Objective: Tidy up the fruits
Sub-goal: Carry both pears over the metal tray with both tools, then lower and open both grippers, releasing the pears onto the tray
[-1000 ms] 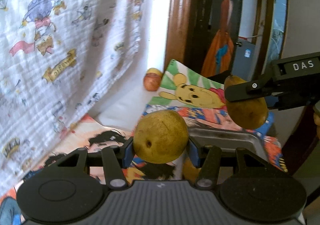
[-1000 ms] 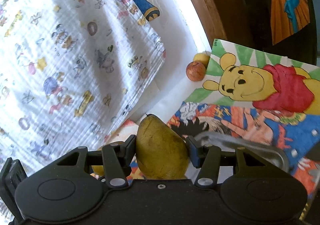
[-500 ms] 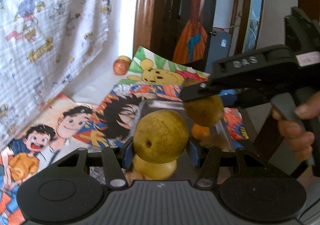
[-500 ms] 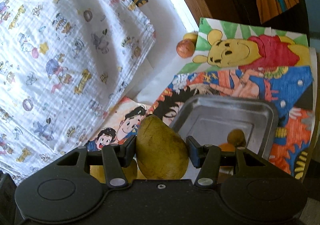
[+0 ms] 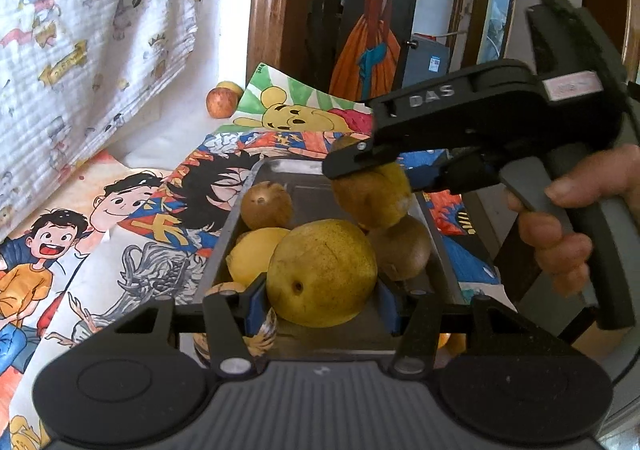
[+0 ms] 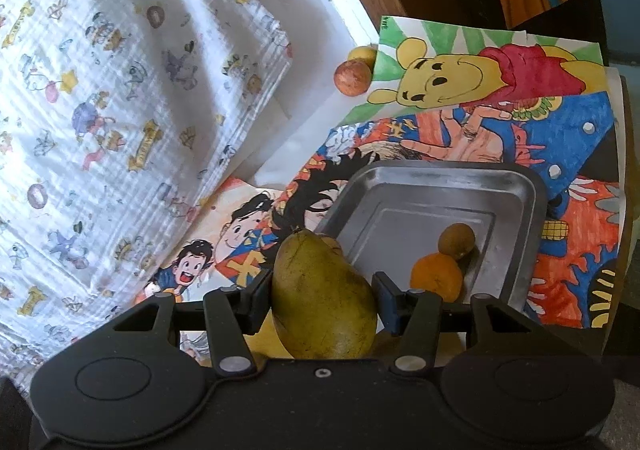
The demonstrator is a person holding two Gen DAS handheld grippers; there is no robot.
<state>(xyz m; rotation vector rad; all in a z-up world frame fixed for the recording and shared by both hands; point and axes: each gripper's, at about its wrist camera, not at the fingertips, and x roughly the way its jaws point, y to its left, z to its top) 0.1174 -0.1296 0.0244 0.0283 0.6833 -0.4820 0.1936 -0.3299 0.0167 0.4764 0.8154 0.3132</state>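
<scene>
My left claw (image 5: 322,296) is clamped on a round yellow pear (image 5: 322,273), held over the metal tray (image 6: 440,186). My right claw (image 6: 324,300) grips a greenish pear (image 6: 326,300) above the tray's near edge; a kiwi (image 6: 457,240) and an orange (image 6: 437,277) lie inside. An apple (image 6: 353,77) sits on the desk beyond.

Black gripper (image 5: 320,292), blue-padded fingers (image 5: 256,304), "DAS" marking

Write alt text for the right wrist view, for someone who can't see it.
The right tongs grip a green-yellow pear above a metal tray holding an orange and a kiwi. Cartoon drawings cover the table; an apple sits beyond.
</scene>
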